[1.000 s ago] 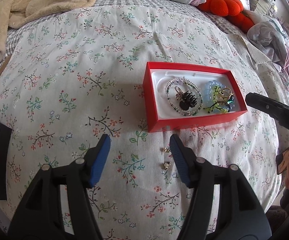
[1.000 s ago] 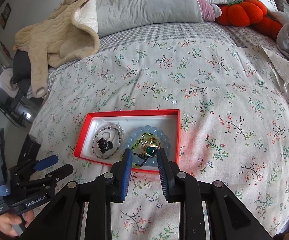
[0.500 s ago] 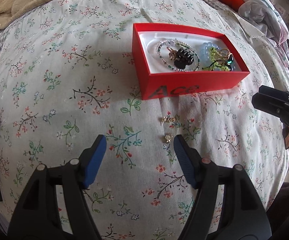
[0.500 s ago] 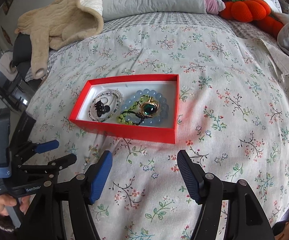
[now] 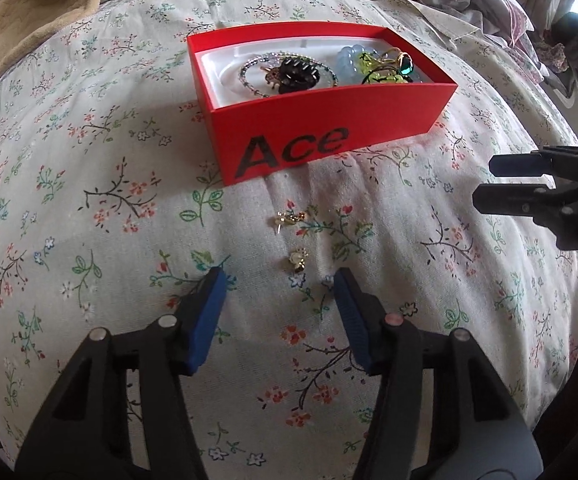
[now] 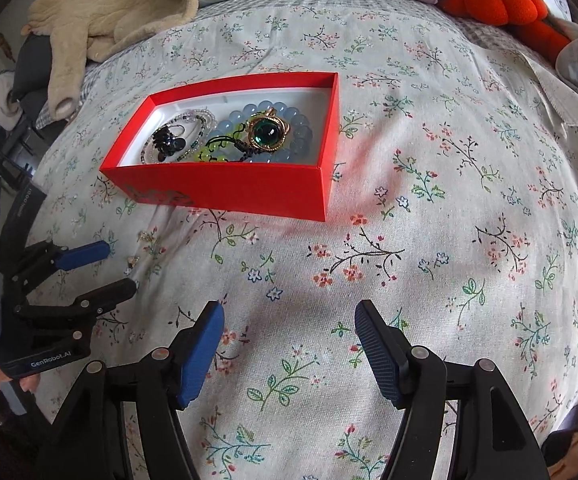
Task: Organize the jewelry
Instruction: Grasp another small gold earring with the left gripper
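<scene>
Left gripper (image 5: 279, 280) hangs low over the floral bedspread (image 5: 89, 184), pointing steeply down, its blue pads parted about halfway with nothing between them; its jaws have just been closing somewhat. Just ahead of its fingertips lies the nearer gold earring (image 5: 297, 260), and a little beyond that a second gold earring (image 5: 288, 219), both loose on the cloth in front of the red box (image 5: 329, 120) marked "Ace". That box already holds a clear beaded bracelet (image 5: 285, 74), a black hair claw (image 5: 295, 76), a pale blue bead bracelet (image 6: 285, 128) and a green-stoned gold brooch (image 6: 267, 132).

These earrings look tiny, light and hard, with thin posts that would probably bend or slip sideways under a careless pinch. Soft bedding beneath will likely give way, so the pads may well sink and gather fabric. My judgement is that the best hold is across the bulkier decorative head of the nearer earring, pads coming straight down either side of it, closing gently.

Right gripper (image 6: 289, 332) hovers over bare bedspread in front of the box's right end, tilted steeply downward, jaws wide apart and empty, well apart from either earring.
</scene>
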